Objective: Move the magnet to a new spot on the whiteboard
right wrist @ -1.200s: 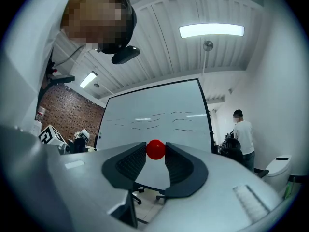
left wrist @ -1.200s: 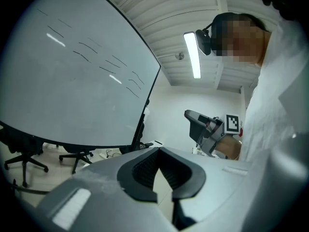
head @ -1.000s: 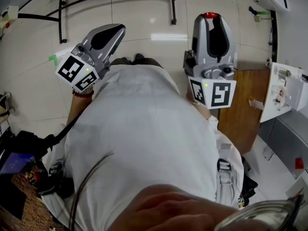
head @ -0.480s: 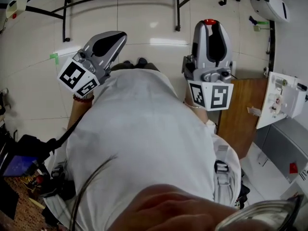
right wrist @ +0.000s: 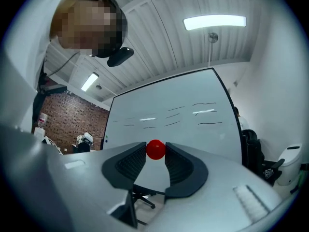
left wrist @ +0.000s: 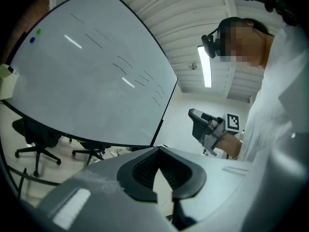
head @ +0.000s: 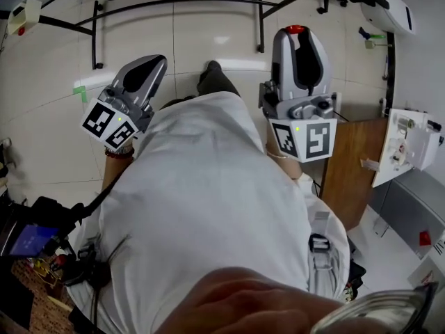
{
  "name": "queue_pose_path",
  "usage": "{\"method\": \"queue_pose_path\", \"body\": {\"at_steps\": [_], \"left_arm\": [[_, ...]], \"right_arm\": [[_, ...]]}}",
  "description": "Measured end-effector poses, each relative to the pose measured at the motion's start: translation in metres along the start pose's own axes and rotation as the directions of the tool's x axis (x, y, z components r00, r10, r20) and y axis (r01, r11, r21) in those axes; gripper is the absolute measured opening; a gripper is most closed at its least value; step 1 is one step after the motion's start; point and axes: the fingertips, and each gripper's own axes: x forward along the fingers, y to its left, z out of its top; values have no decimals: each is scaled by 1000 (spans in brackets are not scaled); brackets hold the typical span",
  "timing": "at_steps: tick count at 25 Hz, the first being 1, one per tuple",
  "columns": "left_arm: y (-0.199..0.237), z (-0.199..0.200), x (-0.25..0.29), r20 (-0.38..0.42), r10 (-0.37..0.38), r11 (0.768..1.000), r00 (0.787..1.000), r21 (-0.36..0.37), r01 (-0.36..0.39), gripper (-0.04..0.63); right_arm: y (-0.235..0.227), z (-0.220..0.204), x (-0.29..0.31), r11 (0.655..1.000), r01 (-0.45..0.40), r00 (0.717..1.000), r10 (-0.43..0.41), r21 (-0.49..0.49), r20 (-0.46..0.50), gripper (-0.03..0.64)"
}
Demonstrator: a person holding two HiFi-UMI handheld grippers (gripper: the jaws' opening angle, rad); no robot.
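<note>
A small red ball magnet (right wrist: pixel 155 149) sits pinched between the tips of my right gripper (right wrist: pixel 155 152), which is shut on it. From above, the red magnet (head: pixel 295 29) shows at the front end of the right gripper (head: pixel 297 36), held out ahead of the person's white shirt. The whiteboard (right wrist: pixel 178 124) stands some way ahead of it, with thin pen strokes on it. My left gripper (head: pixel 154 62) is shut and holds nothing; its jaws (left wrist: pixel 157 153) meet at the tips. The whiteboard (left wrist: pixel 91 76) fills its upper left, with a green dot (left wrist: pixel 38 31) and a blue dot (left wrist: pixel 32 40) near one corner.
The whiteboard stand's black legs (head: pixel 174 2) cross the tiled floor ahead. A wooden table (head: pixel 351 165) and a white unit (head: pixel 410 145) are at the right. Office chairs (left wrist: pixel 36 139) stand under the board. A brick wall (right wrist: pixel 63 124) lies far left.
The left gripper has drifted slightly left and down in the head view. A foot has stepped forward beyond the shirt. The right gripper still holds the magnet.
</note>
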Motion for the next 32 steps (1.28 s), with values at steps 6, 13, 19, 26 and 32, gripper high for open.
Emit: {"method": "queue_pose_path", "body": {"at_steps": [6, 13, 19, 26, 32], "left_arm": [[25, 25, 57, -9, -41, 998, 999, 50, 41, 2], [74, 70, 132, 32, -21, 998, 999, 66, 19, 2], [120, 103, 206, 47, -40, 995, 998, 91, 36, 2], [151, 93, 249, -121, 4, 989, 993, 149, 14, 2], [146, 84, 248, -155, -11, 992, 988, 121, 30, 2]], "right_arm": [[-51, -7, 48, 999, 33, 999, -33, -21, -5, 123], [-117, -5, 136, 997, 15, 1000, -14, -70, 16, 123], [-178, -36, 212, 998, 21, 999, -23, -65, -31, 123], [-195, -61, 268, 998, 11, 997, -16, -68, -81, 123], [-205, -53, 255, 992, 100, 992, -106, -81, -63, 123]]}}
